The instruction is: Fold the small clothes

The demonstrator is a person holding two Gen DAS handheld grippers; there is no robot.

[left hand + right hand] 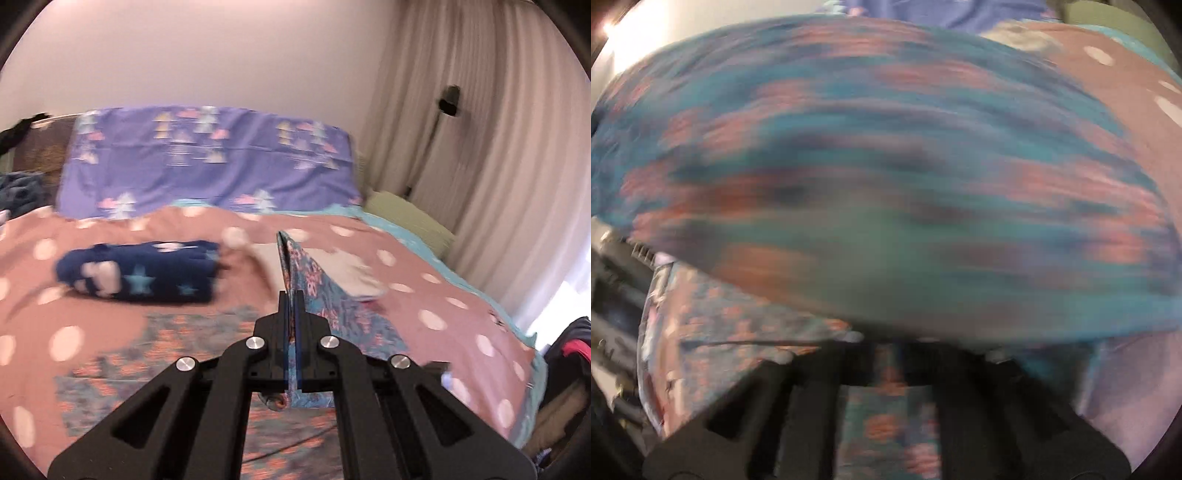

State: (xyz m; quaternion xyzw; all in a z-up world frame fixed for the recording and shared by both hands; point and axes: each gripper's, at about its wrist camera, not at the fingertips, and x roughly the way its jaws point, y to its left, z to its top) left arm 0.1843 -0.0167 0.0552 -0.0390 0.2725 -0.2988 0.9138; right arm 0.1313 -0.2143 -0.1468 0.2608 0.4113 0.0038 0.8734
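Floral garment point(325, 295) blurred, hiding right gripper point(890, 354) tips, both clamped shut, left gripper point(291, 299) pinching folded teal-pink edge.

Soft daylight, heavy motion blur

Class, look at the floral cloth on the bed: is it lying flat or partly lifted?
Partly lifted. The left gripper pinches an edge of the floral cloth above the bed; the rest trails down.
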